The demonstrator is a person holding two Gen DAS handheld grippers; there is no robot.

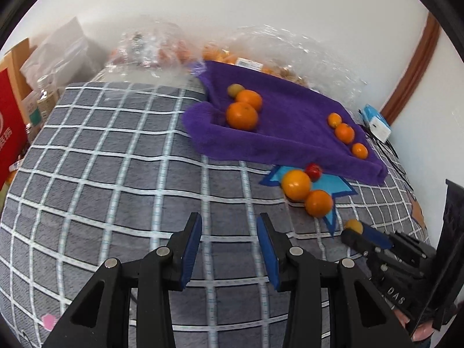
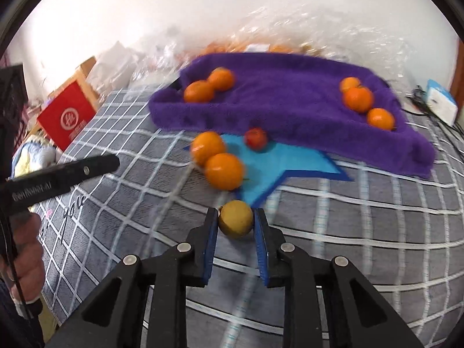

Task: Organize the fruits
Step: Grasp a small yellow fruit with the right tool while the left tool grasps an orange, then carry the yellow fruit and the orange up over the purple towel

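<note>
A purple plush tray [image 1: 293, 121] [image 2: 290, 107] lies on the checked bed cover. It holds a small group of oranges [image 1: 242, 115] [image 2: 199, 91] with a yellowish fruit [image 1: 235, 89] at its left, and three small oranges [image 1: 344, 132] [image 2: 358, 98] at its right. In front of it two oranges [image 1: 296, 185] [image 2: 224, 171] and a small red fruit [image 1: 313, 171] [image 2: 255, 137] sit on a blue star patch [image 2: 275, 165]. My right gripper [image 2: 235, 221] [image 1: 359, 233] is shut on a yellow fruit [image 2: 235, 221] [image 1: 353, 226]. My left gripper [image 1: 229, 232] is open and empty over the cover.
Clear plastic bags of oranges [image 1: 220, 52] lie behind the tray. A red box [image 2: 68, 116] [image 1: 8, 133] and clutter stand at the left. A white and blue box [image 1: 377, 121] [image 2: 440, 104] with cables lies at the right by the wall.
</note>
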